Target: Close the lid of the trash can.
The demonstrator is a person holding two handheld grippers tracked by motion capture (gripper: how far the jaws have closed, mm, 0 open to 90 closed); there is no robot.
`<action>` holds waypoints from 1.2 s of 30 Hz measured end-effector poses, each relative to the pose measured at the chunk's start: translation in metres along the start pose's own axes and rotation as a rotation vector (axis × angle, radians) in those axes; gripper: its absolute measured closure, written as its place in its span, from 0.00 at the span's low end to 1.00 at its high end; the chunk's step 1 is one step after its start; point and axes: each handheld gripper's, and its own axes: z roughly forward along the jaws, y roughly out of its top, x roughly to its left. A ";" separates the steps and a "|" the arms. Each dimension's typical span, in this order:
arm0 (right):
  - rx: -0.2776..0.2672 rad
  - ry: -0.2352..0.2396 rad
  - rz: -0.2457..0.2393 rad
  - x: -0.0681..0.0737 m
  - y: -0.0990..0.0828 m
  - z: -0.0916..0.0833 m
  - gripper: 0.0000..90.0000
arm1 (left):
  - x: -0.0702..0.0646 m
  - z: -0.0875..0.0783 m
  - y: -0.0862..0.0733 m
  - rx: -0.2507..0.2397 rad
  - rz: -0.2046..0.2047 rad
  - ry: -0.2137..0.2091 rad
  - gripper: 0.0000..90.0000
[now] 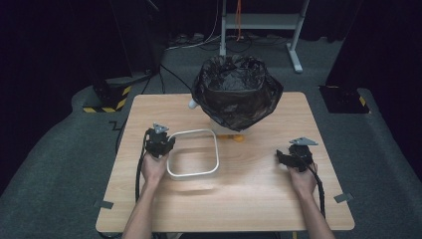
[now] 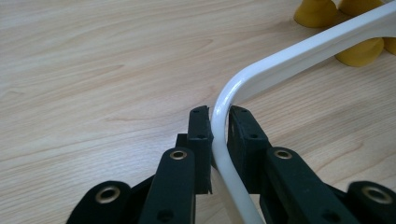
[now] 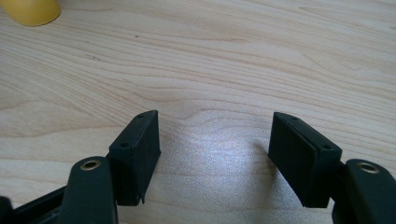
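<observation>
On the table's (image 1: 259,199) left half, our left gripper (image 2: 219,122) clamps the white frame's (image 1: 193,153) left rim; right gripper (image 3: 212,140) gapes, holding nothing. We'd lift level so the rim doesn't slip.

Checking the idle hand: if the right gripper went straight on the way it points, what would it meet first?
Probably nothing: the right gripper, jaws open, faces bare table. A yellow object sits off to the side; depth is unclear.
</observation>
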 end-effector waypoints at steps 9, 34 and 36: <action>0.000 -0.003 -0.002 0.000 0.000 0.000 0.37 | 0.005 -0.008 0.005 -0.007 0.000 0.021 0.88; -0.001 -0.001 0.000 0.000 0.000 0.000 0.37 | 0.034 -0.045 0.041 -0.035 -0.047 0.089 0.88; -0.001 -0.001 -0.001 0.000 0.000 0.000 0.37 | 0.037 -0.048 0.043 -0.037 -0.051 0.096 0.88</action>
